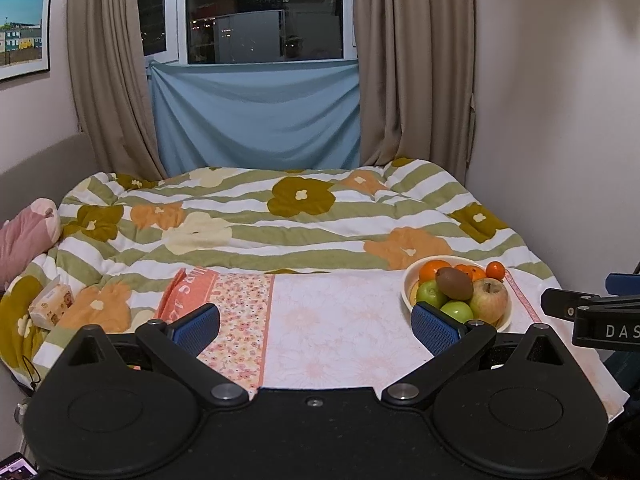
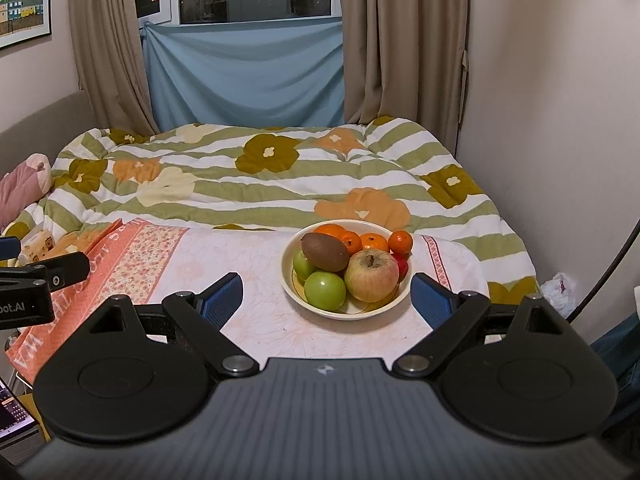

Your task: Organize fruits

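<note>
One bowl [image 2: 320, 312]; two green apples [image 2: 325, 290]; one russet apple [image 2: 371, 276]; one kiwi [image 2: 324, 251]; four oranges [image 2: 401, 241]; one red fruit [image 2: 402, 267], partly hidden.

A quilt [image 2: 256, 184] with green stripes and large olive, orange and cream flowers covers the bed. At its near edge lies a pale floral cloth [image 2: 260, 280], beside an orange band with white lettering [image 2: 100, 276]. A tissue pack [image 1: 52, 306] sits on the quilt at the left, near a pink plush pillow [image 1: 24, 236]. Beige curtains [image 1: 108, 72] frame a dark window [image 1: 264, 12], and a blue sheet [image 1: 256, 116] hangs below it. A framed picture of coloured houses [image 1: 22, 30] hangs on the left wall. A white plastic bag [image 2: 560, 288] lies at the right, low beside the bed.
</note>
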